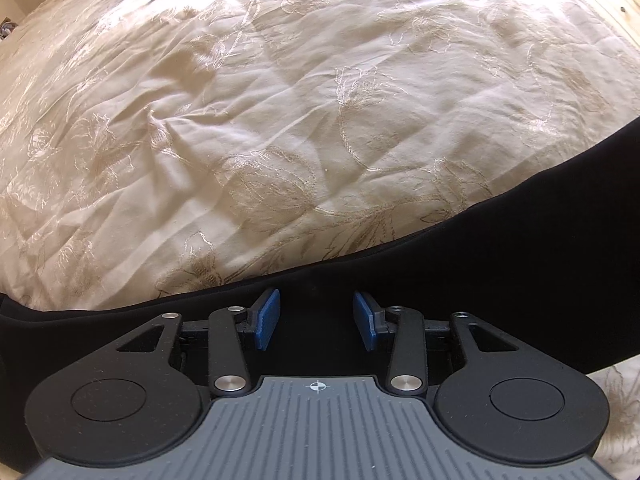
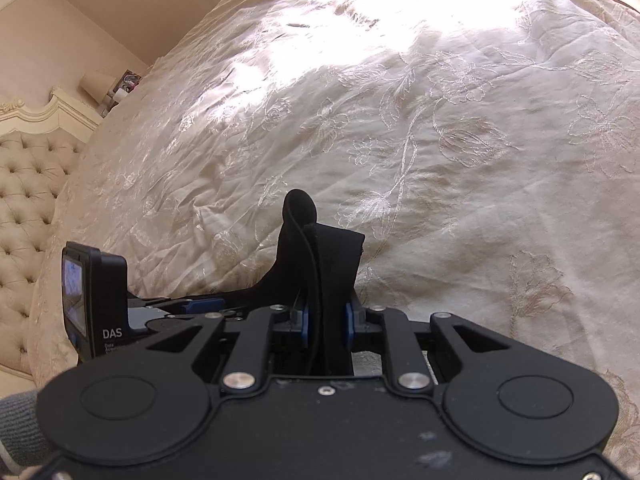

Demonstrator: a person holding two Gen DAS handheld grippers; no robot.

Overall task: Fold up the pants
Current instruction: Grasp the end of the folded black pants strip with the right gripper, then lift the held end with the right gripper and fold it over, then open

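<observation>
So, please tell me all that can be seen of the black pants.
The pants are plain black, of soft, matte cloth. The right gripper is shut on a bunched part with a seam, which stands up past its blue pads. In the left view the pants stretch as a long dark band across the cream embroidered bedspread; the left gripper is open over them, not gripping.

Pants (image 1: 500, 248) cut off at left and right edges; full shape not visible. Right gripper (image 2: 327, 322) pads mostly hidden behind bunched cloth. Lamp (image 2: 95, 85) and clutter far left too small to identify.
</observation>
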